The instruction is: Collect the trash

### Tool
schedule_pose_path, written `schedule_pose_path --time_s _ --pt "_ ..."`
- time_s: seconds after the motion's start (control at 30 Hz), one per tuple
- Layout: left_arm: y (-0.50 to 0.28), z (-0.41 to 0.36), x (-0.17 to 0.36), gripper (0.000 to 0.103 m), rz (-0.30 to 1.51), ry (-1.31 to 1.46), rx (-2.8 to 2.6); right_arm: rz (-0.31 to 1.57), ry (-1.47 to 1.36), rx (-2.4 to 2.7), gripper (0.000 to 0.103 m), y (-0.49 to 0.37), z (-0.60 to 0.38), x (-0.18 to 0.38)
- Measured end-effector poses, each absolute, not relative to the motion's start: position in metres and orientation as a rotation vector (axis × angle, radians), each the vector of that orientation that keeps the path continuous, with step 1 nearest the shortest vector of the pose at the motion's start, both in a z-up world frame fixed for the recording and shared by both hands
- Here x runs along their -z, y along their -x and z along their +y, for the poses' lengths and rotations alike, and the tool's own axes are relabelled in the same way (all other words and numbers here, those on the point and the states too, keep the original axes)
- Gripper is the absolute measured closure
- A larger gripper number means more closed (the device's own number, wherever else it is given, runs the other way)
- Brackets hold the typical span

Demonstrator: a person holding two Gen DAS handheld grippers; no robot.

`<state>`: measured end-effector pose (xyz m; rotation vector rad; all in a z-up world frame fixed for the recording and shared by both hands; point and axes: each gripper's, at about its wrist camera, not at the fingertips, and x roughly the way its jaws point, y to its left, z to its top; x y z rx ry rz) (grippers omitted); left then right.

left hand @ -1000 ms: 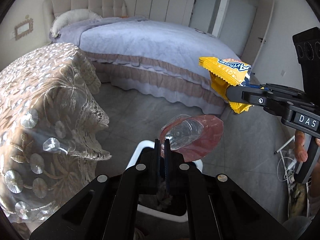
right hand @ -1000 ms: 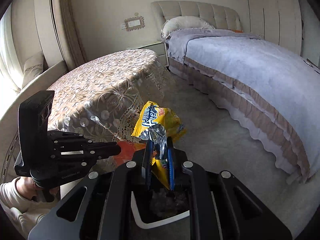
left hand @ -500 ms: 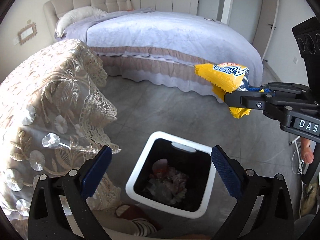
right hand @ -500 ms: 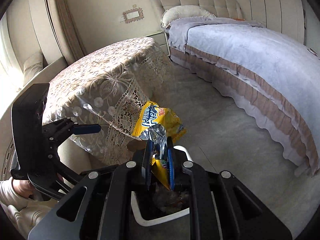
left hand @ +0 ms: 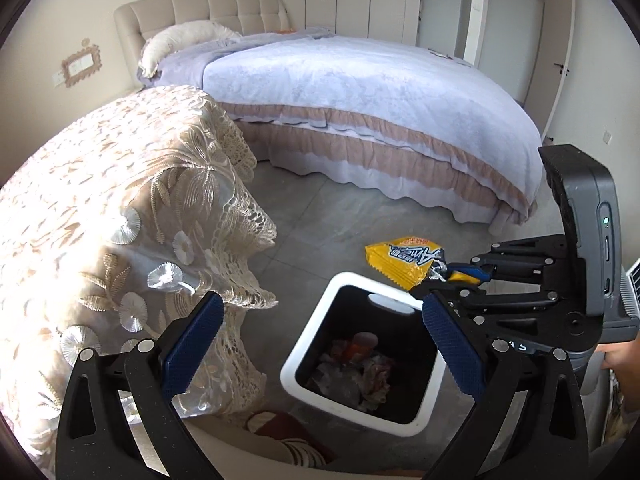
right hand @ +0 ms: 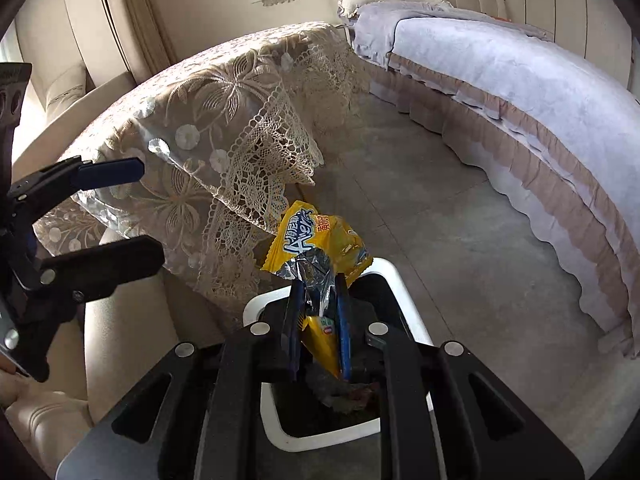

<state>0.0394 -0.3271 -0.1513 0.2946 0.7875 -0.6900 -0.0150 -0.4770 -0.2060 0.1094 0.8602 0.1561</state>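
A white-rimmed bin (left hand: 292,376) with a black inside stands on the grey floor, holding crumpled trash (left hand: 356,364). My left gripper (left hand: 320,298) hangs above it, wide open with nothing between its blue pads. From the right, my right gripper (left hand: 436,280) reaches over the bin's far rim. It still pinches a yellow snack wrapper (left hand: 404,258), though its jaws are opening. In the right wrist view the wrapper (right hand: 316,232) sticks up between the fingers of my right gripper (right hand: 319,282), just over the bin (right hand: 404,292). The open left gripper (right hand: 150,212) shows at the left.
A round table under a lace cloth (left hand: 120,220) stands close to the bin's left side. A bed with a lilac cover (left hand: 360,100) fills the far side. A beige seat (right hand: 120,340) is beside the bin. A hand (left hand: 620,354) holds the right gripper.
My left gripper opened and the plastic bottle it held is gone from its jaws; the bin now shows below. The right gripper sank with the wrapper to just over the bin's rim.
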Motion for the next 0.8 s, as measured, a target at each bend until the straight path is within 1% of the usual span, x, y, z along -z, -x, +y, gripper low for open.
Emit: schedule_pose_path --time_s 0.03,0.07,0.1,0.13,0.2,0.3,0.43,0.57,0.7,0.8 --pt "-0.040 -0.325 0.151 0.005 0.787 -0.289 0.687 0.868 -0.111 -0.157 0.068 0.014 -0.476 0.209" --pt "-0.042 -0.323 0.151 0.005 0.787 -0.285 0.681 0.877 -0.113 -0.154 0.032 0.012 -0.476 0.212" --pt "-0.043 -0.322 0.151 0.005 0.787 -0.283 0.675 0.889 -0.112 -0.152 0.003 0.011 -0.476 0.215" --pt "-0.043 -0.320 0.151 0.005 0.788 -0.280 0.670 0.904 -0.112 -0.156 0.005 0.009 -0.475 0.218" --pt "-0.045 -0.317 0.150 0.005 0.790 -0.267 0.668 0.938 -0.128 -0.154 0.005 0.005 -0.478 0.223" --pt "-0.045 -0.312 0.148 0.005 0.786 -0.249 0.666 0.935 -0.146 -0.121 0.005 0.005 -0.483 0.221" --pt "-0.046 -0.305 0.143 0.005 0.769 -0.234 0.647 0.862 -0.076 -0.057 0.005 0.011 -0.479 0.201" --pt "-0.045 -0.296 0.131 0.005 0.735 -0.213 0.625 0.746 0.025 -0.032 0.005 0.018 -0.466 0.172" --pt "-0.045 -0.282 0.117 0.005 0.695 -0.188 0.592 0.637 0.119 -0.067 0.005 0.022 -0.443 0.143" --pt "-0.047 -0.267 0.105 0.005 0.667 -0.168 0.558 0.592 0.159 -0.131 0.005 0.018 -0.425 0.126"
